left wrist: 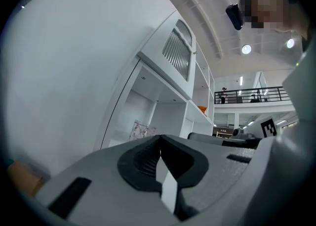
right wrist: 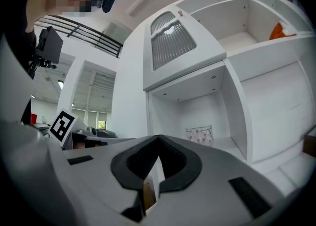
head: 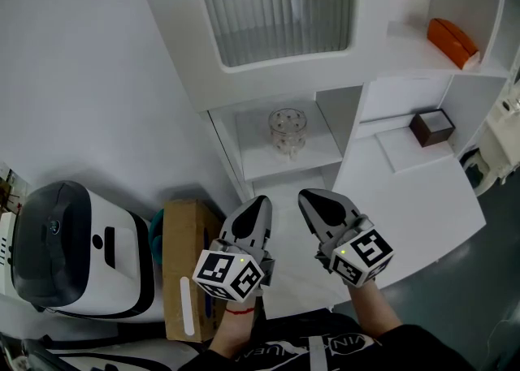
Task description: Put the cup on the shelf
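Note:
A clear glass cup (head: 288,130) with a faint pattern stands upright on the white shelf (head: 313,157) inside an open cubby. The same cup (left wrist: 142,130) shows in the left gripper view, and the cup (right wrist: 199,134) shows in the right gripper view. My left gripper (head: 259,203) and right gripper (head: 309,198) hover side by side in front of the shelf, well short of the cup. Both are shut with their tips together and hold nothing.
An orange object (head: 452,40) lies on a higher shelf at right. A dark brown box (head: 431,127) sits on the white ledge (head: 414,199). A cardboard box (head: 188,268) and a white and black appliance (head: 73,252) stand at lower left. A ribbed cabinet door (head: 276,0) is above the cubby.

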